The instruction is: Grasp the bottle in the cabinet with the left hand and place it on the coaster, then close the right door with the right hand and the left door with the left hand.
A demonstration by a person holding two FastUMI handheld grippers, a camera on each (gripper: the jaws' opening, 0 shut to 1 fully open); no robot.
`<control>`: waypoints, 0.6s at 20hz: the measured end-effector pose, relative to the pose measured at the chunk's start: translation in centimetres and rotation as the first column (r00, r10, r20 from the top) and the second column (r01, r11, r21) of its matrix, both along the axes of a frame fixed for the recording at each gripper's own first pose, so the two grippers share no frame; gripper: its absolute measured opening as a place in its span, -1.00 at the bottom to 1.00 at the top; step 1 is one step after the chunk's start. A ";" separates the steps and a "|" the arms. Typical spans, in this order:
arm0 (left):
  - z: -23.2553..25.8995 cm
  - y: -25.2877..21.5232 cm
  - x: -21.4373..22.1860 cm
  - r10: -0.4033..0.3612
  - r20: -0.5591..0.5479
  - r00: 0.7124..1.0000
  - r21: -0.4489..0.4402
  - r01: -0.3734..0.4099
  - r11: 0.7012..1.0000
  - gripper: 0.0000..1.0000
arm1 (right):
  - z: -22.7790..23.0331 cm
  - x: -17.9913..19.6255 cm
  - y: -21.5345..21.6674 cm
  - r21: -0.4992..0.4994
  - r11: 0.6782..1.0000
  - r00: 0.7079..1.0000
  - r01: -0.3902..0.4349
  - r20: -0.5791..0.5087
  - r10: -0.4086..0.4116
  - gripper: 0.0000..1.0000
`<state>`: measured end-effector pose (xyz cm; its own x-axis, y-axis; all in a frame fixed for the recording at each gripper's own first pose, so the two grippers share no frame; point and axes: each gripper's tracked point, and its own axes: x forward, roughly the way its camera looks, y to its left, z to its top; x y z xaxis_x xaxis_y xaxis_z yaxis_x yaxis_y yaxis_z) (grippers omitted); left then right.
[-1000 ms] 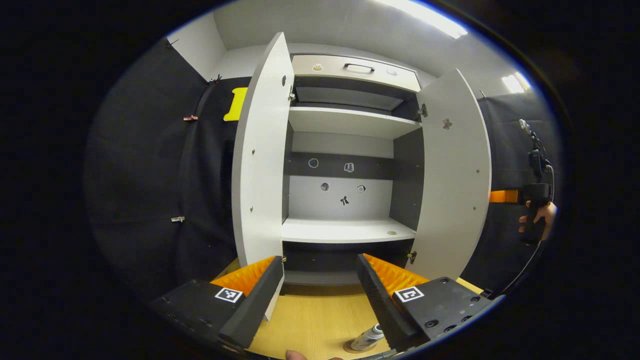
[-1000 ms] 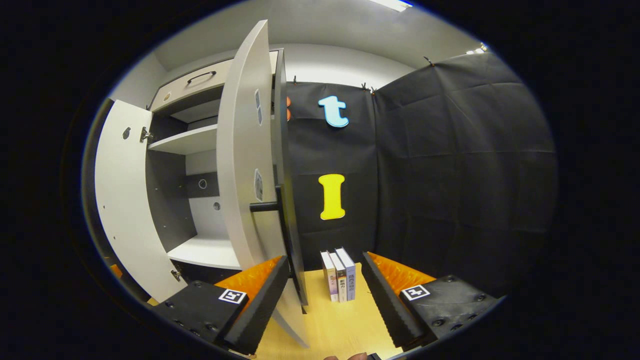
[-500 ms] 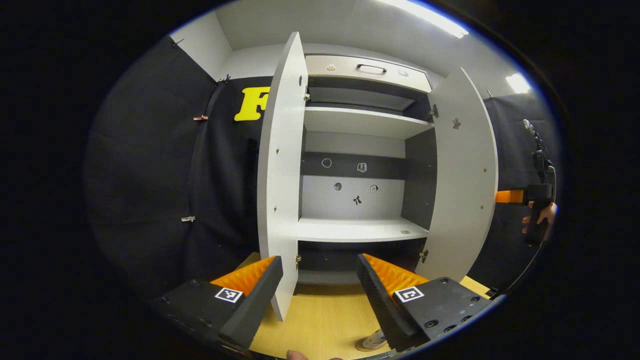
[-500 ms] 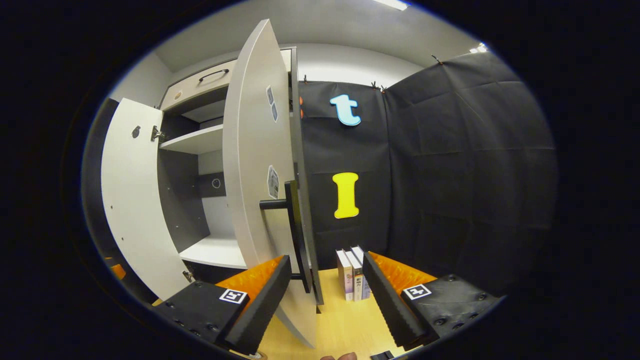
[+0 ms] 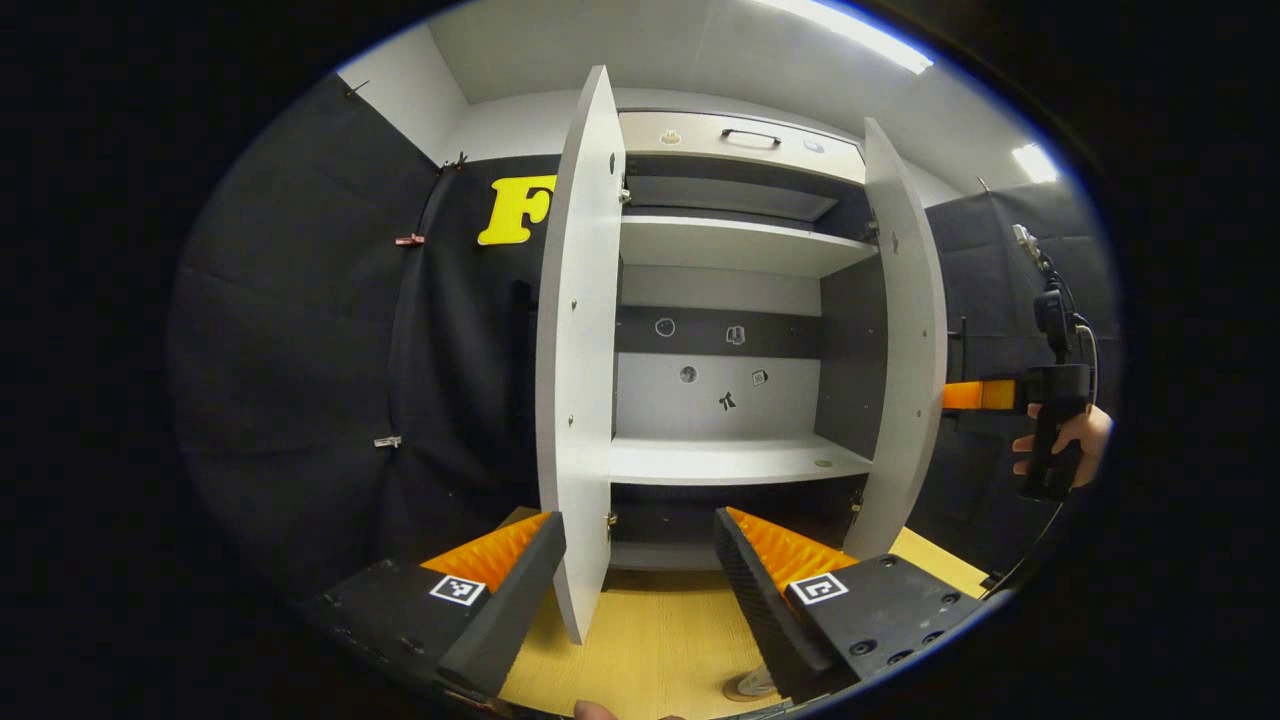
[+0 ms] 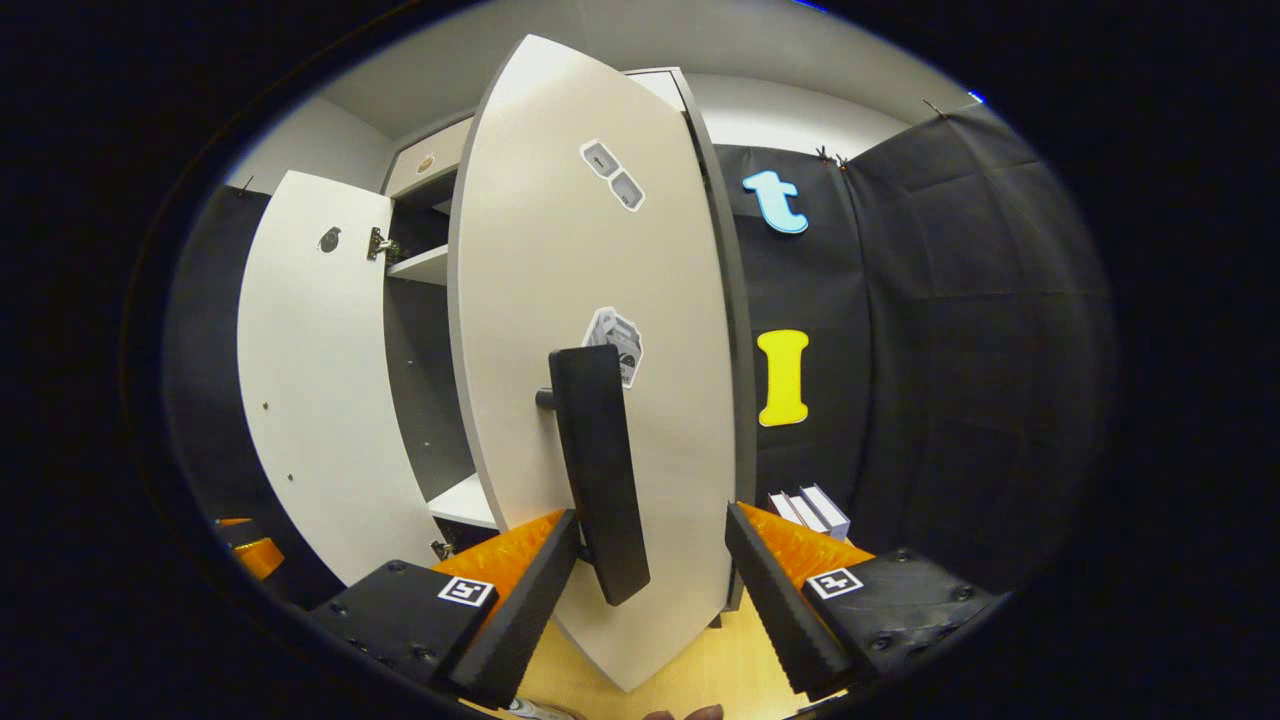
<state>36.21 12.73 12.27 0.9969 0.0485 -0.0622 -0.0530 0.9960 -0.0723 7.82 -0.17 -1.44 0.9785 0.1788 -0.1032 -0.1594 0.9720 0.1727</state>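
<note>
1. Black cloth walls the booth on both sides of the cabinet (image 5: 735, 250), which stands on a pale wooden table (image 5: 650, 650); its shelves look bare to me.
2. At the bottom edge of the left gripper view, the bottle (image 5: 757, 682) on its coaster (image 5: 738, 692) is cut off behind my left gripper (image 5: 640, 575), so I can make out little of either.
3. My left gripper's fingers stand wide apart with nothing between them, and the left door (image 5: 578, 370) hangs edge-on before them.
4. My right gripper (image 6: 650, 580) is also spread wide, gripping nothing; the right door (image 6: 600, 330) and its dark handle (image 6: 597, 470) stand close in front.
5. Books (image 6: 810, 510) are partly hidden behind the right finger.
6. Compared with a second ago, the right door has swung further toward closing, and the left door shows thinner.
</note>
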 end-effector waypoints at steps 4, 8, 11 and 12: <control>0.0 0.8 0.0 0.019 0.001 1.000 0.004 -0.019 1.000 0.89 | -0.5 0.8 2.8 0.018 0.999 0.999 -0.050 -0.007 0.050 0.94; 0.1 1.8 0.2 0.041 -0.001 0.999 0.005 -0.041 0.999 0.89 | -0.8 2.6 5.3 0.015 0.997 0.997 -0.078 -0.002 0.078 0.94; 0.2 2.3 0.1 0.060 -0.002 0.998 0.004 -0.060 0.998 0.89 | -0.7 3.9 6.7 0.012 0.996 0.996 -0.088 0.007 0.088 0.94; 0.1 2.6 0.0 0.066 -0.003 0.998 0.006 -0.066 0.998 0.89 | -0.8 4.4 7.0 0.013 0.996 0.996 -0.090 0.008 0.090 0.94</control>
